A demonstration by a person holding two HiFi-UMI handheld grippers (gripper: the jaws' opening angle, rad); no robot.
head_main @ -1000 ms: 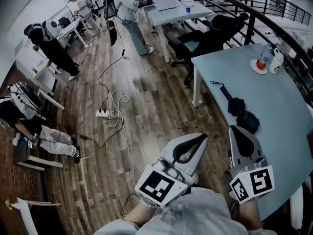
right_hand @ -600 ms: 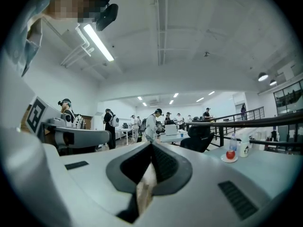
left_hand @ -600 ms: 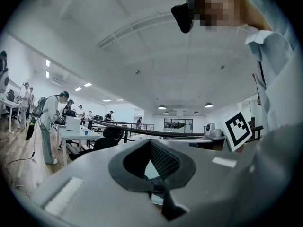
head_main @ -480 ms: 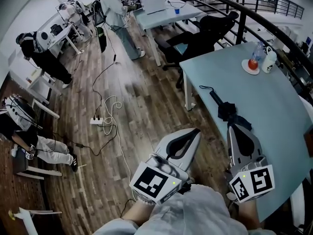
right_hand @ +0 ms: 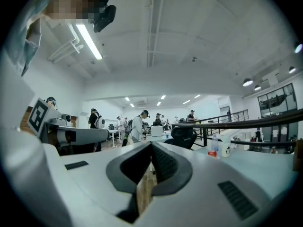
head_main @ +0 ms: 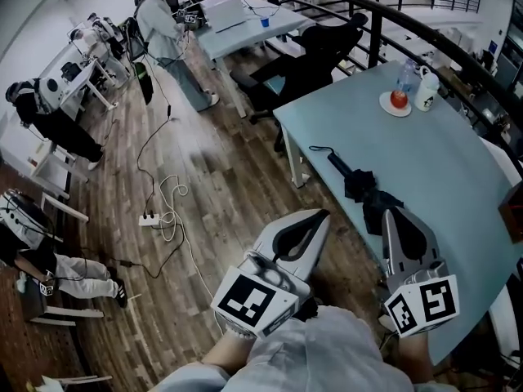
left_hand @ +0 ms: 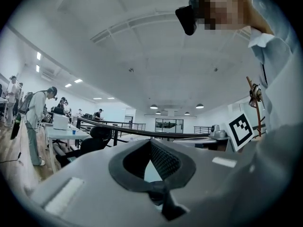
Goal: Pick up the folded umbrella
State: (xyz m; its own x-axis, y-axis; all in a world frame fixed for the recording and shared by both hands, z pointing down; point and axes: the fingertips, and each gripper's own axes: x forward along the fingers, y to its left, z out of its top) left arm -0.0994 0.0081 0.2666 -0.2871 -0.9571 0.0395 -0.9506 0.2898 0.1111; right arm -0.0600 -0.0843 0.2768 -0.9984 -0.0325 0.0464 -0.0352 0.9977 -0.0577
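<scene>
The folded black umbrella (head_main: 359, 188) lies on the pale blue-green table (head_main: 458, 162), near its front-left edge, with its handle and strap (head_main: 315, 149) pointing away. In the head view my right gripper (head_main: 391, 211) is level over the table edge, its tip at the umbrella's near end; whether it touches cannot be told. Its jaws are shut on nothing in the right gripper view (right_hand: 151, 143). My left gripper (head_main: 323, 213) hovers over the wooden floor left of the table, shut and empty (left_hand: 150, 141). Neither gripper view shows the umbrella.
A plate with a red apple (head_main: 396, 100), a bottle (head_main: 406, 73) and a white jug (head_main: 426, 90) stand at the table's far side. A black office chair (head_main: 315, 51) sits beyond the table. A power strip with cables (head_main: 149, 219) lies on the floor. People work at desks to the left.
Both grippers have advanced toward the table, and the umbrella now lies closer, its near end at the right gripper's tip. Both pairs of jaws stayed shut.
</scene>
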